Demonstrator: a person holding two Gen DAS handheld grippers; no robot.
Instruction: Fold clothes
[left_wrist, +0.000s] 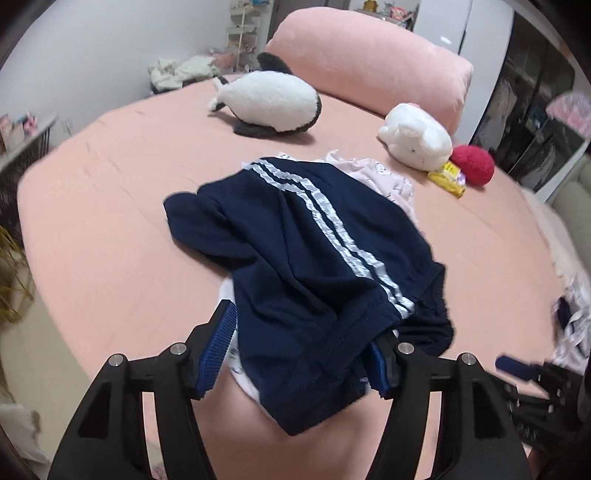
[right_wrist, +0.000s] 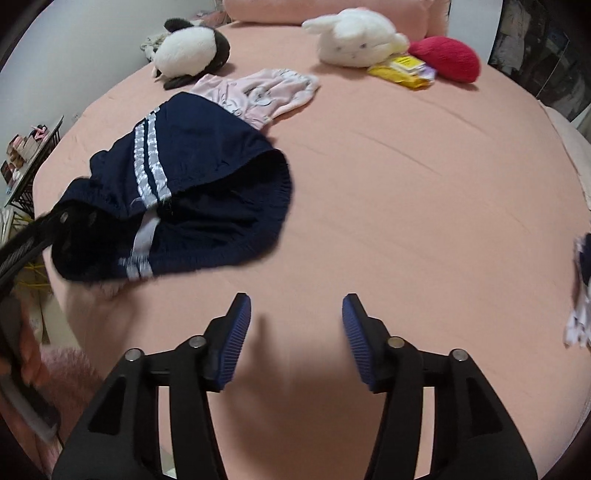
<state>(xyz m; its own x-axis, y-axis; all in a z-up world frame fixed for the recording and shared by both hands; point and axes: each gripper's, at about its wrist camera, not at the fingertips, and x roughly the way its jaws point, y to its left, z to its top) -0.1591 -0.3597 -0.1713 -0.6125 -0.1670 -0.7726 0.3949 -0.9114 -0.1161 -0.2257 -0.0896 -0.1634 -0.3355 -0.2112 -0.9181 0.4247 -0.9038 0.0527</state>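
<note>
Pink bed (right_wrist: 406, 184) carries the navy shorts (left_wrist: 295, 258), which lie crumpled near its front edge over a pale garment (right_wrist: 258, 88), mostly hidden. Left gripper (left_wrist: 299, 339) straddles the waistband with its jaws spread; right gripper (right_wrist: 295, 332) is released and empty. Yellow packet (right_wrist: 402, 70) print is unreadable.

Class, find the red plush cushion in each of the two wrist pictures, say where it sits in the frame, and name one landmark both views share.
Left wrist view: the red plush cushion sits right of centre in the upper half, on the bed.
Right wrist view: the red plush cushion sits near the top, right of centre.
Shared landmark: the yellow packet lies against it, between it and the white plush rabbit.
</note>
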